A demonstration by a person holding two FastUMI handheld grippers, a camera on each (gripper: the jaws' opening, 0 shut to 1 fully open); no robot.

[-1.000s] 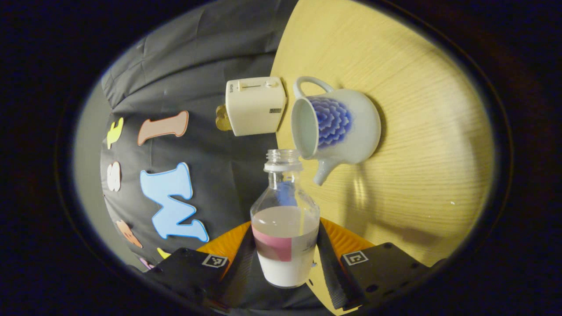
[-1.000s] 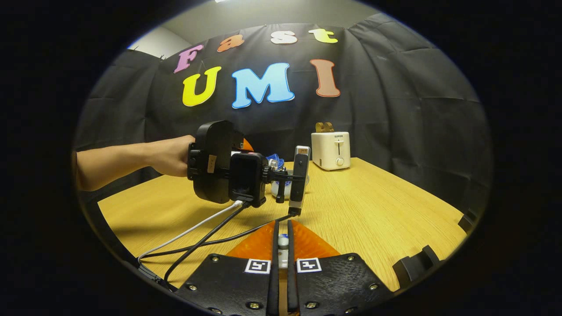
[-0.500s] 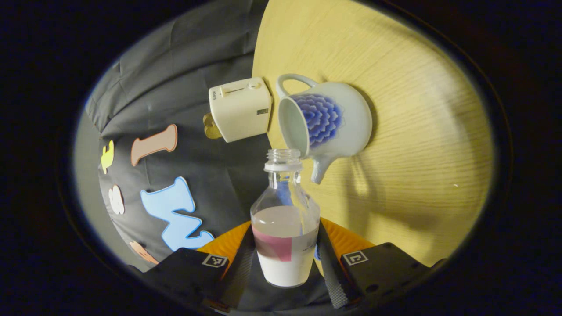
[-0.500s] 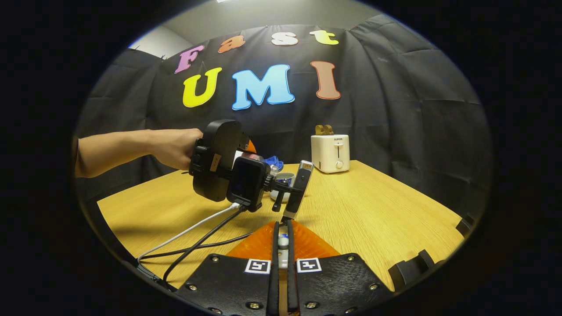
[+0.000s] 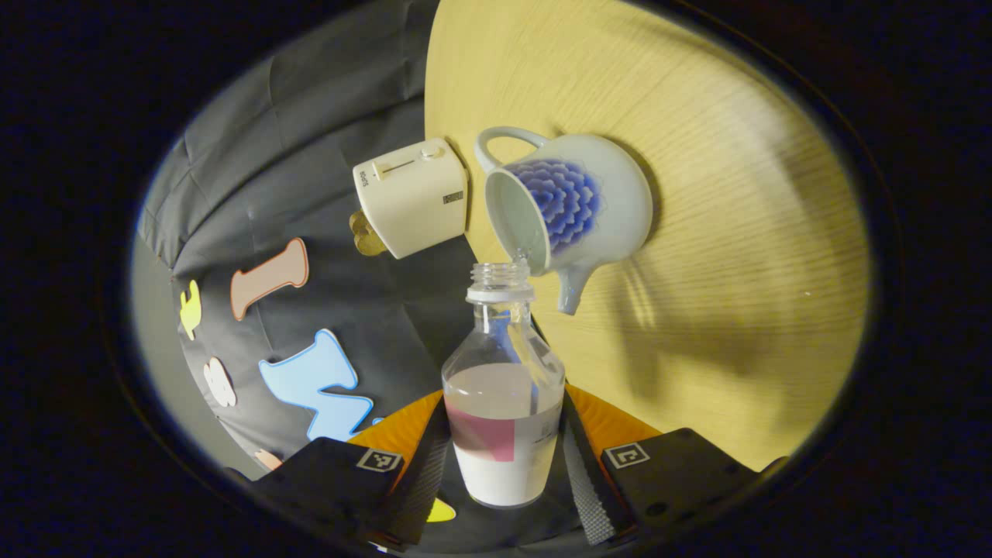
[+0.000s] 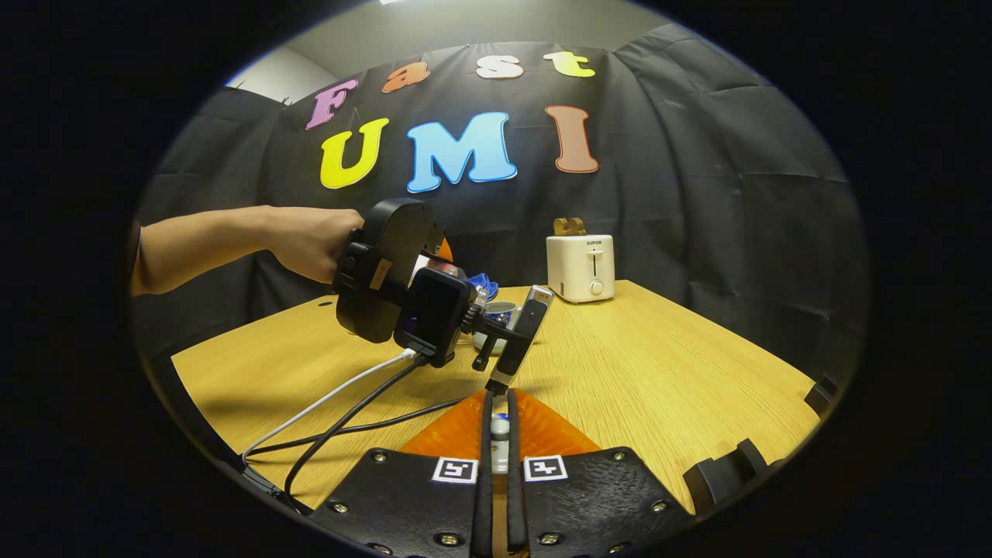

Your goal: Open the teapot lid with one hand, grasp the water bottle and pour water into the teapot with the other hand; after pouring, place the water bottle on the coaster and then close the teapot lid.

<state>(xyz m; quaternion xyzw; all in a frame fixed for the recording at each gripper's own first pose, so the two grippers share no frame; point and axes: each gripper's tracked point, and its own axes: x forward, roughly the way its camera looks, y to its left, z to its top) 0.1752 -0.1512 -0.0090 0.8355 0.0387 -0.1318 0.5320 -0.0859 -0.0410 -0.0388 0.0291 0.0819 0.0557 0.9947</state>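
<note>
Tilted further than before, the water bottle [image 5: 504, 387] now pours into the open teapot [image 5: 570, 205].
Left gripper [image 5: 502, 457] clamps the bottle; right gripper [image 6: 497, 434] pinches the lid's knob [image 6: 500, 425].

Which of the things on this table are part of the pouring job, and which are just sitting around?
Part of the job:
- water bottle, gripped by the left gripper, tipped at the teapot
- teapot, lid off
- small knobbed piece, probably the lid, in the right gripper

Just lying about:
- toaster
- cables

Clear uncapped water bottle [image 5: 504, 387] with pink-and-white label, tipped toward the lidless white teapot [image 5: 570, 205] with blue flower, water running at its neck
</note>
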